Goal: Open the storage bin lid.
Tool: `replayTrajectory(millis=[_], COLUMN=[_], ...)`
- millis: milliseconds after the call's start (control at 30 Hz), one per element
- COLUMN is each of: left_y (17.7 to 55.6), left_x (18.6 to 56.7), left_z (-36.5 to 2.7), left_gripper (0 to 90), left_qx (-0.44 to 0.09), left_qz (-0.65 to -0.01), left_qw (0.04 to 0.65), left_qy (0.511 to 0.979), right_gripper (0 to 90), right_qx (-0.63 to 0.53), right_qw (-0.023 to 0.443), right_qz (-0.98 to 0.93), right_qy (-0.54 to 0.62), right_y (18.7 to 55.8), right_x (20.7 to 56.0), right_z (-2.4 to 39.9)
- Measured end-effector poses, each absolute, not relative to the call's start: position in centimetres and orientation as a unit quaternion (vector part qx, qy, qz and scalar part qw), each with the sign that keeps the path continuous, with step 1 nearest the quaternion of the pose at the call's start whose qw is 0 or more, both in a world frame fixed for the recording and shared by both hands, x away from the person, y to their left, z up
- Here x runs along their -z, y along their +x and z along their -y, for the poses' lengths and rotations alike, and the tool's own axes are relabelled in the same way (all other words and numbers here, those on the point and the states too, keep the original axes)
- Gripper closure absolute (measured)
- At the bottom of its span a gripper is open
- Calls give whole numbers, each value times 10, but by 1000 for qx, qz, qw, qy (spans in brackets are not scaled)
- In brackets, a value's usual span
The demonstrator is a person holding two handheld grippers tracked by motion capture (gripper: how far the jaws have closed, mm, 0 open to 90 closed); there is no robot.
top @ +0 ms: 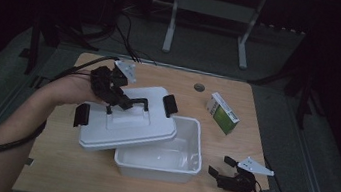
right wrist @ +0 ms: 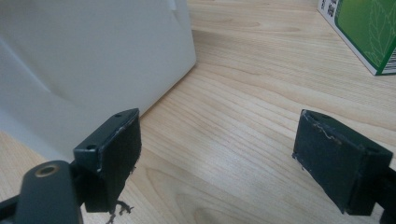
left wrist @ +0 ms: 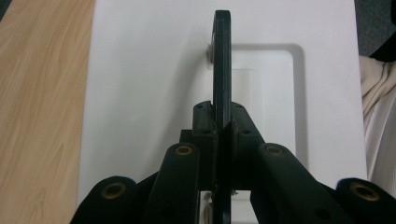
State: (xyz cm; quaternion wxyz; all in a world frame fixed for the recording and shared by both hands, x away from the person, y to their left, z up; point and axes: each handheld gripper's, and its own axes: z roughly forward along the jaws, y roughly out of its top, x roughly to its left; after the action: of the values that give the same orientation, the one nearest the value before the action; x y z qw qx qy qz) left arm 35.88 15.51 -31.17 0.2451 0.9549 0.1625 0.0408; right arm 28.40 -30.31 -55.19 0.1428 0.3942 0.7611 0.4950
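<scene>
Black jaws of my left gripper (left wrist: 222,140) are pressing together on the thin black handle (left wrist: 222,60) of the white lid (left wrist: 140,93), so that tool is clamped on it. From the high view, my left forearm is reaching in from the lower left, wrist bent inward, and the left hand (top: 66,89) is holding the gripper above the lid's middle. I am seeing the lid tilted, overlapping the left rim of the white bin (top: 187,171) and jutting out past it to the left; black latches (top: 170,105) are sitting at its two ends. Nothing is showing inside the uncovered part of the bin. My right gripper (right wrist: 219,158) is resting low near the table's (top: 248,137) front right corner, just beside the bin's wall, jaws spread wide and gripping nothing. Well beyond it, a green and white carton (top: 222,113) is lying on the wood behind the bin.
</scene>
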Motion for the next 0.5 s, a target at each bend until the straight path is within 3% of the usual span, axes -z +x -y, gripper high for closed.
replayTrajectory(millis=[500], left_y=[347], left_x=[308], left_z=[-228], left_gripper=[838], left_qx=[-66], left_qz=[-233], left_qw=[262], left_qy=[934], right_gripper=[149], right_qx=[-491], right_qw=[143], right_qz=[-763], right_qy=[396], right_y=[284], right_x=[552], right_z=[302])
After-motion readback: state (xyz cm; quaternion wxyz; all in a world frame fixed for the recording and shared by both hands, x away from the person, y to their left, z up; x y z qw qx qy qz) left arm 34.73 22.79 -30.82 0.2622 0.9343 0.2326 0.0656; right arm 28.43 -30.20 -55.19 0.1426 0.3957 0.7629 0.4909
